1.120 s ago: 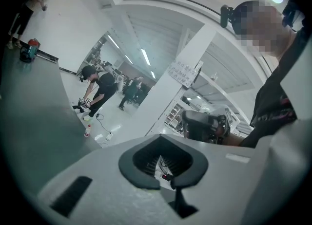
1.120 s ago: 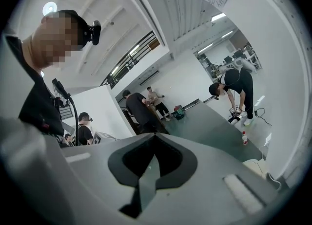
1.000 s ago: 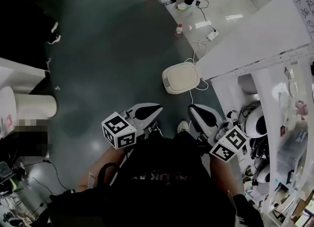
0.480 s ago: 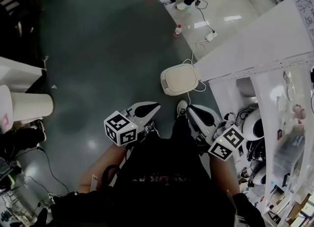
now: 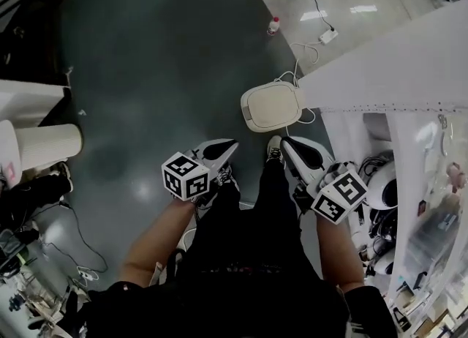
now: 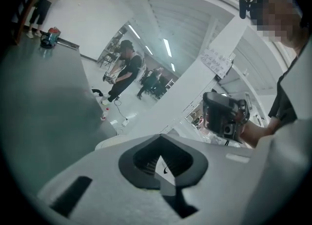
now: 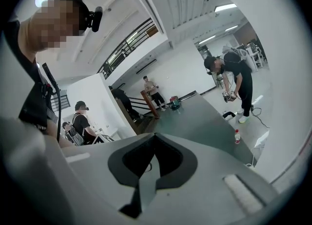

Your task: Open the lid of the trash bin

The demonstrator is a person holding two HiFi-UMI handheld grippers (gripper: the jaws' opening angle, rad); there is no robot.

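The white trash bin (image 5: 272, 107) stands on the dark floor with its lid down, just ahead of my feet. In the head view my left gripper (image 5: 232, 143) points toward it from the lower left, its jaws together and empty. My right gripper (image 5: 286, 141) points at it from the lower right, jaws likewise together and empty. Both tips are short of the bin and touch nothing. In the left gripper view the bin (image 6: 109, 142) shows as a white rim beyond my left gripper (image 6: 160, 136). The right gripper view holds my right gripper (image 7: 155, 135) but not the bin.
A white partition wall (image 5: 387, 51) runs along the right, beside the bin. Cables and a power strip (image 5: 328, 36) lie behind it, with a bottle (image 5: 274, 25) farther off. A white ribbed cylinder (image 5: 44, 146) lies at the left. Other people stand in the distance.
Both grippers have sunk and drawn closer to the bin. One foot has stepped forward between them. The lid stays down.
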